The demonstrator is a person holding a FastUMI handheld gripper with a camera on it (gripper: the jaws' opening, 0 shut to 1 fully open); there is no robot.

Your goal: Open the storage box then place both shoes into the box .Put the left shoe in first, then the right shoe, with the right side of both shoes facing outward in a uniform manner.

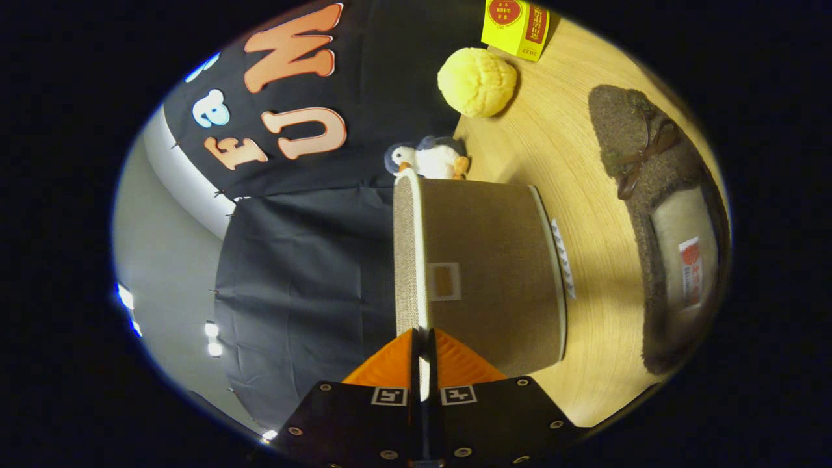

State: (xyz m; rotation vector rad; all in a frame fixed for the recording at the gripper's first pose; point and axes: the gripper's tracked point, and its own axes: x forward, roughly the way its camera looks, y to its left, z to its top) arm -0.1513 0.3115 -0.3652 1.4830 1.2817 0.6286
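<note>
Pretty dim overall, with a warm yellowish cast on the pale wooden tabletop (559,149). We see small bright lamps (211,338) glowing off by the grey wall, blown out to white blobs. The tan woven fabric storage box (494,273) throws a soft shadow onto the wood beside it, and the fuzzy brown slipper with a bow (656,175) sits half in gloom. Fisheye bending is strong: straight lines curve near the rim, where we also get a thin blue fringe. The centre looks sharp, and the gripper (424,348) fingers, pressed close on the box's lid edge, look softer.
</note>
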